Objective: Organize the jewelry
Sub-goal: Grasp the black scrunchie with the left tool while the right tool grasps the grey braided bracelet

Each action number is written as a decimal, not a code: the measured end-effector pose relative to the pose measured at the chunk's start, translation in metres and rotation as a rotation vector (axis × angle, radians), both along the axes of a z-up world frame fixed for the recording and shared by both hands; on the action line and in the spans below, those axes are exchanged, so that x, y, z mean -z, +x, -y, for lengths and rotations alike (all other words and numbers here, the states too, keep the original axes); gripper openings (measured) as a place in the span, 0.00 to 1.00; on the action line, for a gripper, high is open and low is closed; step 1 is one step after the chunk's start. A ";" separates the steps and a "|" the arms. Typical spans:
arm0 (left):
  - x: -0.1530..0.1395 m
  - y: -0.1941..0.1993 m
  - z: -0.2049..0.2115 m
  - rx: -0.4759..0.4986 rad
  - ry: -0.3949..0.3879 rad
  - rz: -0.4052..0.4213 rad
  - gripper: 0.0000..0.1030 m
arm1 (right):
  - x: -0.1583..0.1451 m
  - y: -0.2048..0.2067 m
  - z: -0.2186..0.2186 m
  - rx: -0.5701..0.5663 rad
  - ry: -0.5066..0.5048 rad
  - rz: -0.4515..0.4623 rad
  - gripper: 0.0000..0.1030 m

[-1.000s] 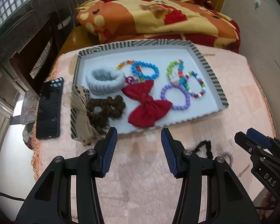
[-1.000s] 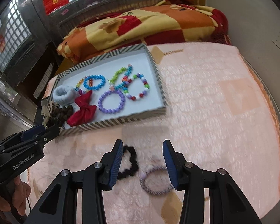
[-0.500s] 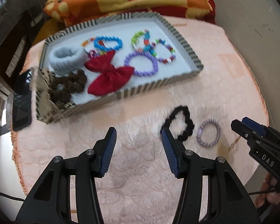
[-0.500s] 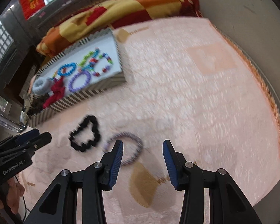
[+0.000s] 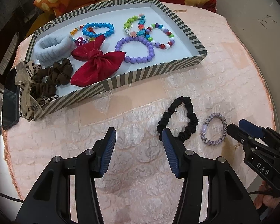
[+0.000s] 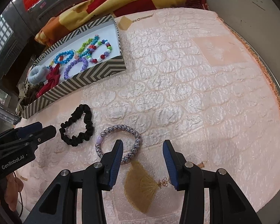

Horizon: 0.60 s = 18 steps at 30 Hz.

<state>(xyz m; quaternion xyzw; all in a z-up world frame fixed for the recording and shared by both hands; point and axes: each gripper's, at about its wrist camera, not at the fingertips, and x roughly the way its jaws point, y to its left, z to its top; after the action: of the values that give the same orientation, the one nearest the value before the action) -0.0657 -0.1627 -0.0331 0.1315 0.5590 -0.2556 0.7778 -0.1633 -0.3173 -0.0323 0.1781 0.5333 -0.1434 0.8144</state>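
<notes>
Both my hand-held grippers, left (image 5: pixel 138 145) and right (image 6: pixel 142 155), released, have swung from tray (image 5: pixel 110 83) toward scrunchie (image 5: pixel 179 119) and bracelet (image 6: pixel 119 143) (lower frame, pickup next).

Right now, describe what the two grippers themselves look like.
Both are matte black plastic frames with silver screw heads and ribbed blue pads lining the jaws. The left gripper carries white "GenRobot.AI" lettering on its side; the right gripper is marked "DAS". A thin black cable trails from each.

A tray (image 5: pixel 153 70) is sitting at upper left of the frame, bracelets (image 5: pixel 138 48) and a bow (image 5: pixel 95 63) lying in it. Lower right, a scrunchie (image 5: pixel 179 119) is lying just left of a band (image 5: pixel 213 128).
</notes>
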 end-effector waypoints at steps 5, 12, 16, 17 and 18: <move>0.005 0.003 0.004 -0.007 0.009 -0.003 0.50 | 0.007 0.005 -0.003 -0.022 0.001 -0.016 0.41; 0.016 0.006 0.008 -0.011 0.027 -0.013 0.50 | 0.013 0.008 -0.005 -0.033 -0.014 -0.017 0.41; 0.020 0.006 0.014 -0.002 0.031 -0.019 0.50 | 0.014 0.009 -0.003 -0.032 -0.039 -0.002 0.41; 0.021 0.006 0.017 0.000 0.033 -0.020 0.50 | 0.015 0.009 -0.002 -0.030 -0.041 0.003 0.41; 0.023 0.007 0.019 0.002 0.035 -0.022 0.50 | 0.016 0.010 -0.001 -0.030 -0.043 0.005 0.41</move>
<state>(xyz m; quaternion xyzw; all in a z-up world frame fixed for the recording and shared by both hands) -0.0592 -0.1818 -0.0558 0.1429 0.5719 -0.2481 0.7687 -0.1535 -0.3159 -0.0480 0.1530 0.5309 -0.1420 0.8214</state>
